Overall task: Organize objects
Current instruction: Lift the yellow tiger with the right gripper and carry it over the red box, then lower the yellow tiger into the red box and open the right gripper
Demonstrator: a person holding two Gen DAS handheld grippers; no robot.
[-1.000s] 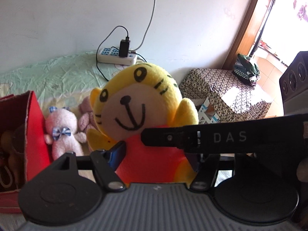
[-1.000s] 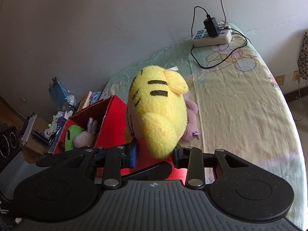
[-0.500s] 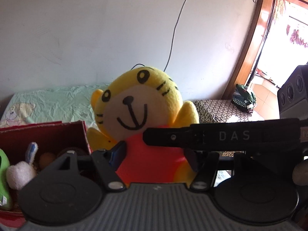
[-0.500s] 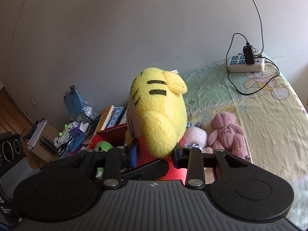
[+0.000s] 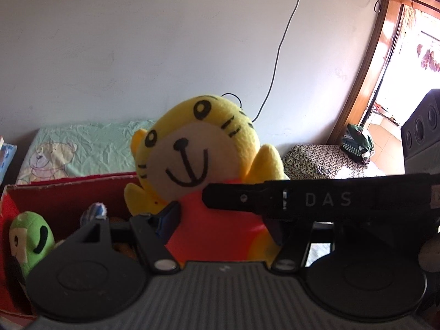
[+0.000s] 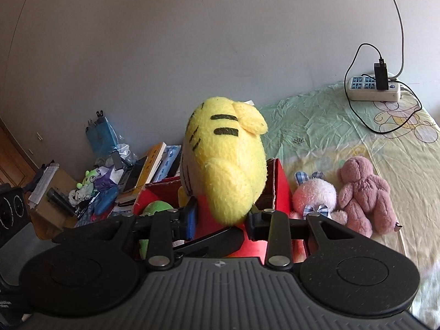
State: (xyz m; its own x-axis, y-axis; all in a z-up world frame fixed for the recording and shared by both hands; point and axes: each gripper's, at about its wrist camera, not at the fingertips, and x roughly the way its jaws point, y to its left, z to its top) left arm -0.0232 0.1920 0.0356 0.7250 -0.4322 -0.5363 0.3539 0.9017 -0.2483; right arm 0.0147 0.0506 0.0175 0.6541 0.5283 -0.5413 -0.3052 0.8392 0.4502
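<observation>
Together, the yellow tiger plush (image 5: 203, 165) is clamped at its red body by both pairs of tongs: the left tongs (image 5: 222, 220) and the right tongs (image 6: 221, 217), each partly closed upon it. It is held over the red box (image 6: 280, 189), where a green plush (image 5: 33, 239) lies. Beside the box, on the bed (image 6: 316, 126), a pink bunny (image 6: 316, 195) and a mauve bear (image 6: 363, 192) are seen.

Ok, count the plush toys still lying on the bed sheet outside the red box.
2: a pale pink bunny beside the red box, and a mauve bear just right of it. Others may be hidden behind the held yellow tiger.
</observation>
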